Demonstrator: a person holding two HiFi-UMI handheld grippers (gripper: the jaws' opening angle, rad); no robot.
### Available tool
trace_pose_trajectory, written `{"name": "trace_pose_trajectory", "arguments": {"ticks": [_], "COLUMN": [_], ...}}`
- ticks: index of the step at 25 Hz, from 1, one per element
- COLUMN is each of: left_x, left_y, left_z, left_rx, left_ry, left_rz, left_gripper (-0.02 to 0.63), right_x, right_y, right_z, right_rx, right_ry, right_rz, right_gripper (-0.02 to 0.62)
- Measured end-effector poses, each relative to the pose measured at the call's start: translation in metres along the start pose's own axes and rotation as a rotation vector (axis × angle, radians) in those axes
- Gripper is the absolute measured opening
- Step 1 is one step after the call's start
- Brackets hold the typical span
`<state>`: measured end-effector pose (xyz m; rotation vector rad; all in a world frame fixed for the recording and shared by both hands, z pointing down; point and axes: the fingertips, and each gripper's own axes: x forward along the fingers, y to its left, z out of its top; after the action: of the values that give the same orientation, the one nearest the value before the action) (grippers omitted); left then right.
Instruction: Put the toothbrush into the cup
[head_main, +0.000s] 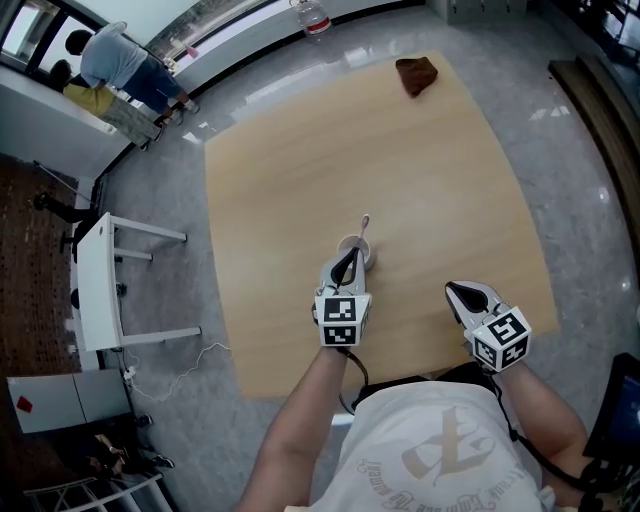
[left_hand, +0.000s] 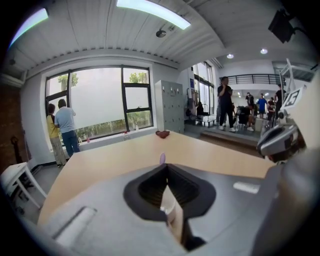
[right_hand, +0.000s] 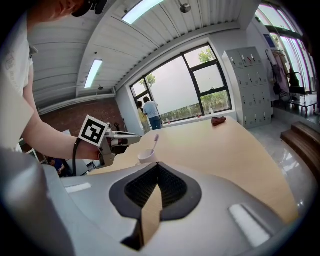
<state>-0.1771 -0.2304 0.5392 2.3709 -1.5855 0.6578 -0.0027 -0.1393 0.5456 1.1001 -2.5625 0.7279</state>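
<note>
While the single toothbrush (head_main: 364, 228) stands head-up in the one white cup (right_hand: 145, 156) near the middle of the counter (head_main: 290, 160), the left tool (head_main: 347, 265) hovers right at the cup's near side, its tips over the rim. Its jaws are drawn together with only a thin slit between them and clamp nothing; the cup shows through that slit, with the brush's purple head rising just past the tips. The brush's long axis tilts up and away from the person, towards the counter's far edge. It therefore lies straight ahead of the left tool and in line with it.

The right tool (head_main: 462, 295) waits well apart, close to the near edge towards the right corner. It too is clenched and empty, with bare counter showing through its slit. The left is plainly the nearer of the two tools.

By the look of it the brush is already home, so any pull-back should run straight towards the near edge, clear of the leaning handle. One brown lump (head_main: 416, 75) sits untouched at the far right corner.
</note>
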Motion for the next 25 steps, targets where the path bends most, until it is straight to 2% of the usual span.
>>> {"name": "trace_pose_trajectory", "arguments": {"ticks": [4,14,18,21,23,25], "left_x": [-0.021,-0.073,-0.086,-0.103,-0.109,-0.110], "left_y": [-0.005,0.007,-0.026,-0.081,-0.119,-0.136], "left_z": [0.011,-0.015,-0.028,-0.019,-0.017,-0.026], "left_rx": [-0.039,-0.116,-0.201,-0.281,-0.309,-0.321], "left_ry": [-0.053,-0.087,-0.099,-0.100,-0.092,-0.081], "left_rz": [-0.030,-0.029,-0.071,-0.109,-0.125,-0.135], "left_gripper": [0.006,0.006,0.006,0.006,0.006,0.006], "right_x": [0.011,0.039,0.020,-0.023,-0.050,-0.055], "right_y": [0.004,0.025,0.022,0.015,0.005,0.001], "right_z": [-0.005,0.014,0.008,0.010,0.004,-0.010], "right_rx": [-0.022,-0.086,-0.097,-0.097,-0.087,-0.074], "right_ry": [-0.025,-0.053,-0.052,-0.044,-0.040,-0.041], "right_rz": [0.019,0.091,0.104,0.139,0.156,0.166], "right_gripper": [0.011,0.011,0.011,0.011,0.011,0.011]}}
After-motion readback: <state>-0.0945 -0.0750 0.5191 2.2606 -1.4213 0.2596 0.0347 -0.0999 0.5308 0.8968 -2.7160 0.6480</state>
